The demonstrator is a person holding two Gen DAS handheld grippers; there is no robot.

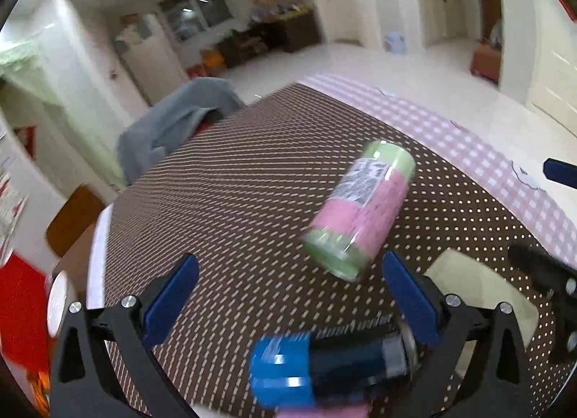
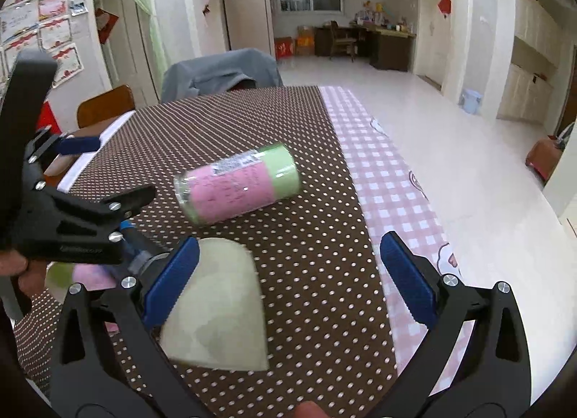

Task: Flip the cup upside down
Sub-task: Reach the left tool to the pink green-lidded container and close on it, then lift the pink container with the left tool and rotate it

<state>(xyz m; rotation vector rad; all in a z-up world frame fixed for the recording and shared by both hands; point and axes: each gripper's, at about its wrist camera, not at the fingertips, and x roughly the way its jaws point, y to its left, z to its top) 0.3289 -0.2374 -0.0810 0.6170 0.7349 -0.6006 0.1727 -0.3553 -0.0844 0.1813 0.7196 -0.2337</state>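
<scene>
A clear cup with pink and green paper inside (image 1: 359,209) lies on its side on the brown dotted tablecloth (image 1: 234,201). It also shows in the right wrist view (image 2: 238,183). My left gripper (image 1: 288,295) is open, its blue pads wide apart, just short of the cup. My right gripper (image 2: 288,274) is open and empty, a little behind the cup. A blue and dark cylinder (image 1: 324,367) lies under the left gripper.
A pale green heart-shaped mat (image 2: 216,310) lies on the cloth near the right gripper. A pink checked cloth (image 2: 389,183) covers the table's right side. A chair with a grey garment (image 2: 220,72) stands at the far edge.
</scene>
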